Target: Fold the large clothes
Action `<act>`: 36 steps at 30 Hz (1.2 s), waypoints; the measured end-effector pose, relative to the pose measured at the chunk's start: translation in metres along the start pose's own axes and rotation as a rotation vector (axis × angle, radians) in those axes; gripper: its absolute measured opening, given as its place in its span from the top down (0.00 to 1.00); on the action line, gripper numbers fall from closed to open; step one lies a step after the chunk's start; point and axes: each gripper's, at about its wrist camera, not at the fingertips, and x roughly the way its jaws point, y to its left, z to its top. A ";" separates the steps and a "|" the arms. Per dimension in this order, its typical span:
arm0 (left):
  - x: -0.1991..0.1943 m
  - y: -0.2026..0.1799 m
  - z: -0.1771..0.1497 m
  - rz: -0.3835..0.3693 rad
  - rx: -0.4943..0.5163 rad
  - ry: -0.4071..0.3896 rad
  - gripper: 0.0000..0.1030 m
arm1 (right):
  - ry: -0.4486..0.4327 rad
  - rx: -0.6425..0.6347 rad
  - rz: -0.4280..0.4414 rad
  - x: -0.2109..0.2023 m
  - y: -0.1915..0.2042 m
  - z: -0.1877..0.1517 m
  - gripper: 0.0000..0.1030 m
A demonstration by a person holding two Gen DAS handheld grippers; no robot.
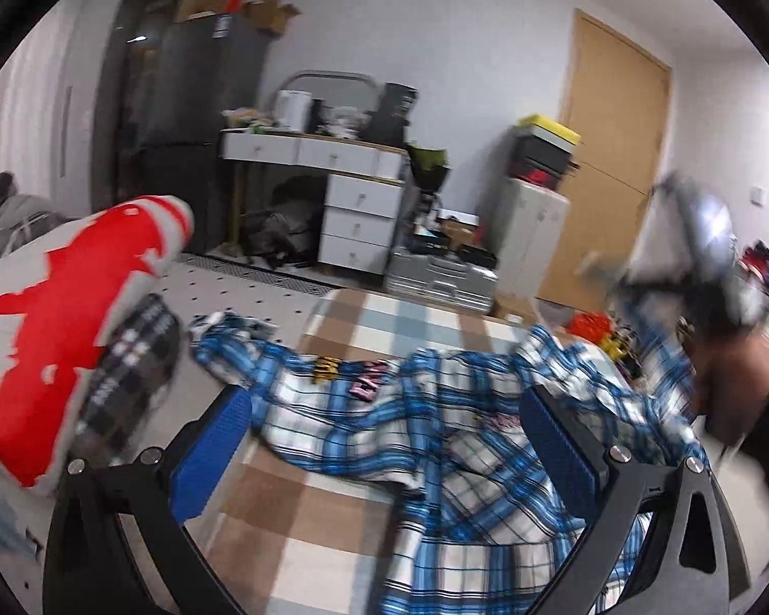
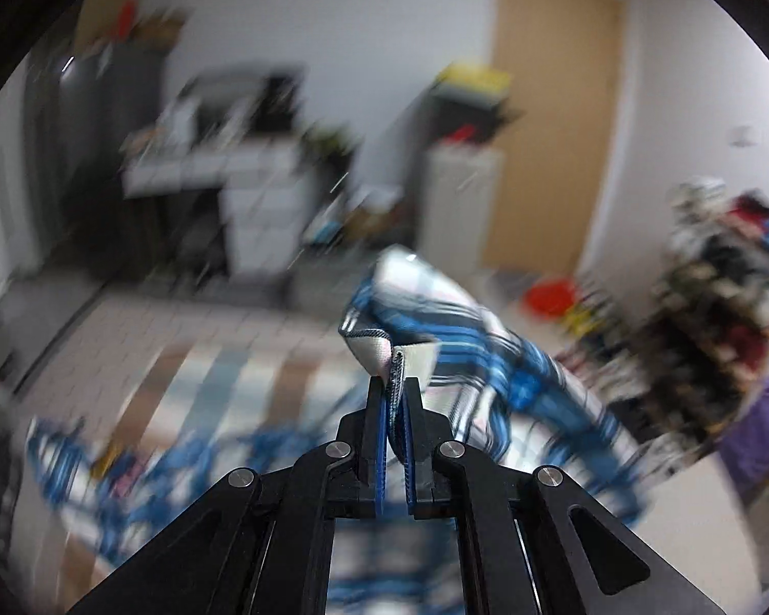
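Note:
A blue, white and black plaid shirt (image 1: 436,425) lies crumpled on a brown and white checked bed cover (image 1: 302,523). My left gripper (image 1: 384,441) is open and empty, just above the shirt's middle. My right gripper (image 2: 396,389) is shut on a hem of the same shirt (image 2: 415,307) and holds that edge lifted above the bed. In the left wrist view the right gripper (image 1: 702,261) shows blurred at the far right, with the shirt's edge rising to it.
A red and white cushion (image 1: 66,307) and a dark checked garment (image 1: 133,364) lie at the left. A white desk with drawers (image 1: 353,189), a black fridge (image 1: 189,118), a wooden door (image 1: 610,154) and floor clutter stand behind. A clothes pile (image 2: 723,277) sits right.

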 end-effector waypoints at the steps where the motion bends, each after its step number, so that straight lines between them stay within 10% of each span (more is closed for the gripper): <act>1: 0.000 0.003 0.000 0.007 -0.008 -0.006 0.01 | 0.052 -0.032 0.034 0.022 0.026 -0.015 0.95; 5: 0.009 0.010 -0.002 0.026 -0.030 0.010 0.01 | 0.256 -0.108 0.135 0.092 0.100 -0.090 0.95; 11: 0.023 0.020 -0.003 -0.003 -0.075 0.071 0.01 | 0.353 -0.014 0.290 0.125 0.091 -0.140 0.90; 12: 0.022 0.020 -0.003 -0.010 -0.078 0.075 0.01 | 0.353 0.015 0.339 0.125 0.082 -0.140 0.83; 15: 0.021 0.019 -0.005 -0.008 -0.074 0.071 0.01 | 0.432 0.139 0.614 0.128 0.062 -0.148 0.13; 20: 0.022 0.017 -0.008 0.019 -0.066 0.068 0.01 | 0.387 0.264 0.838 0.105 0.022 -0.138 0.12; 26: 0.030 0.015 -0.010 0.027 -0.046 0.099 0.01 | 0.301 0.507 0.739 0.122 -0.078 -0.139 0.01; 30: 0.039 0.009 -0.014 0.031 -0.031 0.136 0.01 | 0.442 0.674 0.668 0.170 -0.118 -0.170 0.00; 36: 0.065 0.004 -0.025 -0.033 -0.007 0.256 0.01 | 0.413 0.696 0.785 0.150 -0.113 -0.193 0.00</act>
